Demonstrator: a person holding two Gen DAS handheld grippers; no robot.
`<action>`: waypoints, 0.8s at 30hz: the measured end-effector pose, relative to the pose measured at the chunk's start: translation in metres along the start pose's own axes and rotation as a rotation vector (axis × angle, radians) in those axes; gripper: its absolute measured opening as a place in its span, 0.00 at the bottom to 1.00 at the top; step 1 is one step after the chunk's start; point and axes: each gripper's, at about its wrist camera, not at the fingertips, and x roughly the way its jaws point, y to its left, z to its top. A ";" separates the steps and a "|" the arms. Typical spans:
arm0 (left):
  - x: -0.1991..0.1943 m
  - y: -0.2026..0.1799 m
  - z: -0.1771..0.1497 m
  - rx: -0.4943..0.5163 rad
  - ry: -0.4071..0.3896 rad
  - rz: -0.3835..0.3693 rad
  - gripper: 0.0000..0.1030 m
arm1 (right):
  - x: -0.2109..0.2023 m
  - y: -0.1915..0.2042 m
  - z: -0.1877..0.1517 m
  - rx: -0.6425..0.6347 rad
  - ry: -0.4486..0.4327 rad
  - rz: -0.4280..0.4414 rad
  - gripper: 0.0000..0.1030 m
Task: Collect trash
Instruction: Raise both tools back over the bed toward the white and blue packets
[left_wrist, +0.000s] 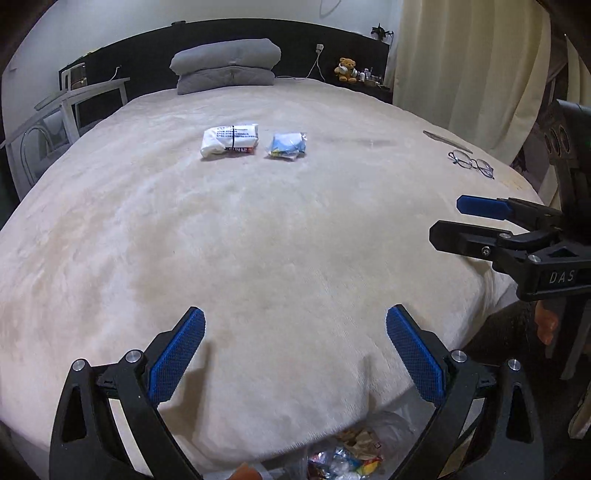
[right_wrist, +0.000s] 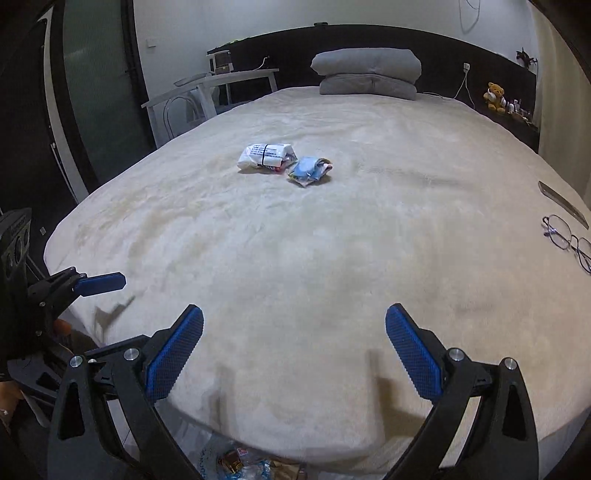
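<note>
- Both tongs, left gripper (left_wrist: 295, 354) and right gripper (right_wrist: 294, 354), gape wide, holding nothing
- White packet (left_wrist: 229, 140) and blue wrapper (left_wrist: 287, 145) lie side by side, well ahead, long axis crosswise; neither hand looks clearly nearer

Cream blanket (left_wrist: 258, 240), white printed packet (left_wrist: 229, 140), blue wrapper (left_wrist: 287, 145), blue-padded black tongs (left_wrist: 295, 354).

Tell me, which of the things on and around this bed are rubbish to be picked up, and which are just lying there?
For the job:
white wrapper
blue wrapper
trash bag below the bed's near edge
left tool and right tool, both open

Just lying about:
glasses
grey pillows
teddy bear
</note>
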 end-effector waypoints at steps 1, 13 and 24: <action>0.003 0.005 0.006 -0.007 -0.003 -0.001 0.94 | 0.005 -0.001 0.006 -0.006 -0.001 -0.010 0.95; 0.037 0.059 0.072 -0.046 -0.051 0.026 0.94 | 0.068 -0.017 0.060 -0.018 0.027 -0.043 0.95; 0.079 0.101 0.112 -0.091 -0.014 0.054 0.94 | 0.132 -0.024 0.103 -0.013 0.098 -0.073 0.95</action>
